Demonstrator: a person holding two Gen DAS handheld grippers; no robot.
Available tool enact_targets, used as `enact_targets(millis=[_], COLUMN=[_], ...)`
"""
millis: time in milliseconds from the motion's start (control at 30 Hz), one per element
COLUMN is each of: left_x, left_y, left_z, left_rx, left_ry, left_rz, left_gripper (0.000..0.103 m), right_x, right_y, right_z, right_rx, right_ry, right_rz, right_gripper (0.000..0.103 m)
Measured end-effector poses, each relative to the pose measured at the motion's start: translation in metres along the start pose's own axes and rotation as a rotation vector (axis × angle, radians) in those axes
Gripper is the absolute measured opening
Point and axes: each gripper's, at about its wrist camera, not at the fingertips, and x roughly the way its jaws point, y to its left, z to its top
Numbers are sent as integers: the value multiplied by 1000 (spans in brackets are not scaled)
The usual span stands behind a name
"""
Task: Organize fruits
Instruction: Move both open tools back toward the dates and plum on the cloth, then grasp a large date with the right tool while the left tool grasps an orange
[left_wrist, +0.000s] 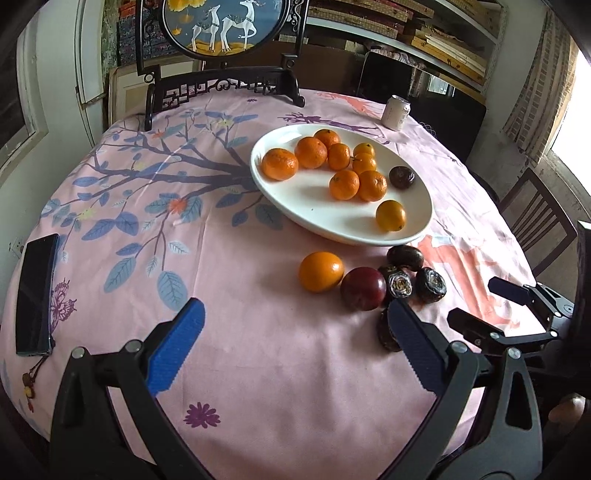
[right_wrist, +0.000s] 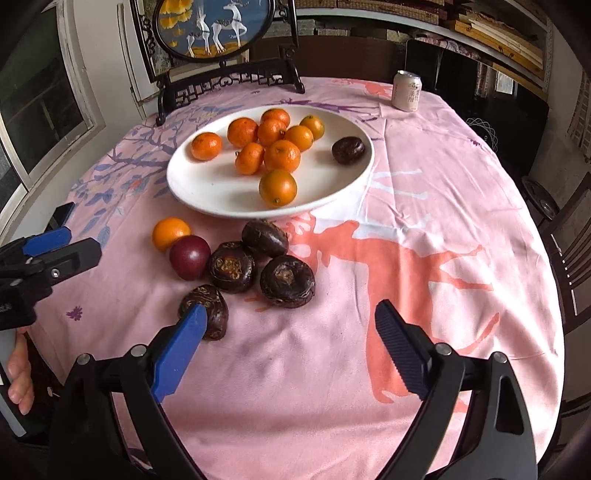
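Note:
A white oval plate (left_wrist: 332, 221) (right_wrist: 199, 192) on the pink cloth holds several oranges (left_wrist: 279, 164) (right_wrist: 277, 187) and one dark water chestnut (left_wrist: 402, 177) (right_wrist: 348, 149). In front of it on the cloth lie a loose orange (left_wrist: 320, 271) (right_wrist: 171, 233), a dark red plum (left_wrist: 363, 288) (right_wrist: 190, 257) and several dark water chestnuts (left_wrist: 430, 285) (right_wrist: 287, 281). My left gripper (left_wrist: 295, 323) is open and empty, near side of the loose fruit. My right gripper (right_wrist: 290, 321) is open and empty; its left fingertip (right_wrist: 194, 317) partly covers one chestnut (right_wrist: 212, 314).
A drinks can (left_wrist: 396, 112) (right_wrist: 407, 91) stands at the table's far right. A dark phone (left_wrist: 36, 291) lies at the left edge. A framed deer screen (left_wrist: 225, 26) (right_wrist: 212, 29) stands at the back. A wooden chair (left_wrist: 535, 218) is on the right.

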Motion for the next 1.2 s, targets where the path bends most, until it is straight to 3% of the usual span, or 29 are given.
enact_targets(millis=[100, 167, 233, 300, 333, 500, 633, 700, 767, 833, 900, 1000, 1200], left_x=[6, 11, 18, 25, 29, 51, 73, 77, 83, 89, 92, 90, 70], left_y=[3, 7, 12, 15, 15, 9, 0, -5, -9, -11, -14, -21, -16], left_z=[-5, -7, -9, -9, -8, -2, 3, 9, 15, 21, 23, 20, 13], left_rx=[-6, -12, -21, -33, -34, 3, 31, 44, 56, 49, 59, 77, 26], left_ry=[19, 30, 49, 67, 74, 96, 144, 116, 122, 133, 134, 134, 117], left_rz=[12, 26, 36, 41, 44, 83, 59, 71, 41, -8, -15, -26, -54], left_gripper=[101, 101, 101, 101, 101, 101, 101, 100, 92, 71, 64, 40, 40], right_x=[16, 25, 37, 46, 47, 34, 19, 15, 10, 6, 2, -2, -10], right_y=[0, -2, -4, -4, -2, -3, -13, -19, -23, -25, -26, -26, -20], right_z=[2, 4, 6, 8, 9, 8, 2, 0, -1, -1, -1, -1, 4], right_rx=[-22, -23, -18, -19, -31, -4, 25, 44, 59, 71, 75, 75, 60], right_ry=[-4, 11, 36, 44, 39, 42, 30, 25, 16, 10, 1, -7, -31], right_rz=[-22, -19, -5, 13, 10, 45, 43, 45, 50, 62, 63, 67, 75], right_gripper=[92, 86, 60, 50, 40, 40, 40, 40, 40, 40, 40, 40, 40])
